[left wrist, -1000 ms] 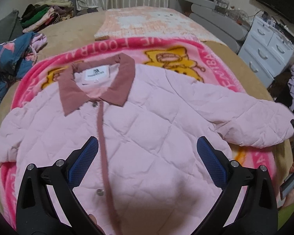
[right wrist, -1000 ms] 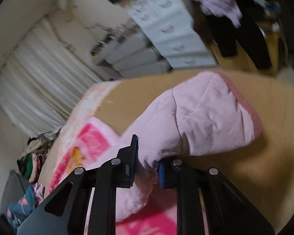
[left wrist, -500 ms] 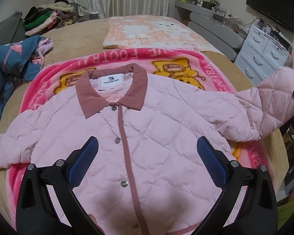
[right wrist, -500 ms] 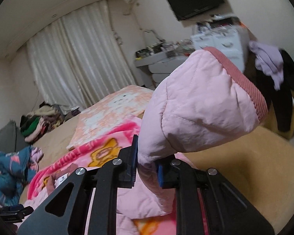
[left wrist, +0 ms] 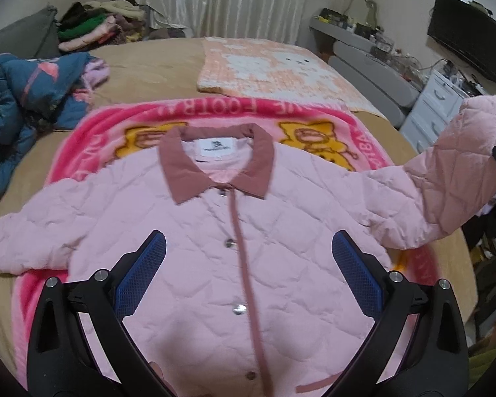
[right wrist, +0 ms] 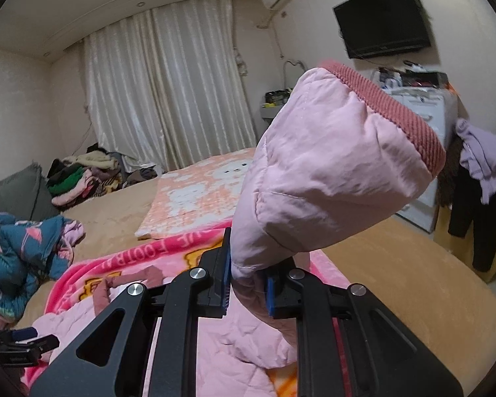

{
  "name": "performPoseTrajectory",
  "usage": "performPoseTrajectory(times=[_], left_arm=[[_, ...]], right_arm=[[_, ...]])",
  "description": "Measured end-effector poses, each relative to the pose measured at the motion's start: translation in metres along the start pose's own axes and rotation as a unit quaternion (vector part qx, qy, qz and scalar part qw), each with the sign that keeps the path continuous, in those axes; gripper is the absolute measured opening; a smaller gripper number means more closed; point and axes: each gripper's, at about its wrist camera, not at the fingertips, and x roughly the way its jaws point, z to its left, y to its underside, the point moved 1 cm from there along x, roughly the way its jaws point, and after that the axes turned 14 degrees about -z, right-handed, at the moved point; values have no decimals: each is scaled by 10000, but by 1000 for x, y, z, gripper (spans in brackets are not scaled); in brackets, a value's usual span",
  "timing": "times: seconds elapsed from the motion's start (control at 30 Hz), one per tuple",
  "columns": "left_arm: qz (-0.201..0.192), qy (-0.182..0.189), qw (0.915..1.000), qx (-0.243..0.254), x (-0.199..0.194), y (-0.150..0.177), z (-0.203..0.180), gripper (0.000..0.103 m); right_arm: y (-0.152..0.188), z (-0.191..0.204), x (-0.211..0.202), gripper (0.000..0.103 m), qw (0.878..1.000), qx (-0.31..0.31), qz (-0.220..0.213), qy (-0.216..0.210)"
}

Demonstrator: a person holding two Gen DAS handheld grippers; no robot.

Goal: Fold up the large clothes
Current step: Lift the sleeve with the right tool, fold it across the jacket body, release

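A pink quilted jacket (left wrist: 234, 231) with a dusty-rose collar lies face up, buttoned, on a pink cartoon blanket (left wrist: 92, 132) on the bed. My left gripper (left wrist: 248, 258) is open and empty, hovering over the jacket's chest. My right gripper (right wrist: 246, 281) is shut on the jacket's right sleeve (right wrist: 330, 172) near its ribbed cuff and holds it lifted above the bed; the raised sleeve also shows in the left wrist view (left wrist: 459, 165). The other sleeve (left wrist: 26, 231) lies flat at the left.
A blue patterned garment (left wrist: 26, 99) is heaped at the left of the bed. A peach checked blanket (left wrist: 274, 66) lies further back. Folded clothes (left wrist: 92, 26) are piled by the curtain. White drawers (left wrist: 439, 106) and a TV stand on the right.
My right gripper has lifted the sleeve off the bed and swung it upward and inward. My left gripper has pulled back, so more of the jacket shows.
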Motion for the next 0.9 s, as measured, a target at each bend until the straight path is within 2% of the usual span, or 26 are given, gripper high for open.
performPoseTrajectory(times=[0.37,0.9], left_arm=[[-168,-217,9977,-616,-22,-1,69,94],[-282,-172,9920,-1218,-45,2,139,94]], right_arm=[[8,75,-4,15,9981,-403,43,-463],[36,167,-5,15,9894,-906,310,-1090]])
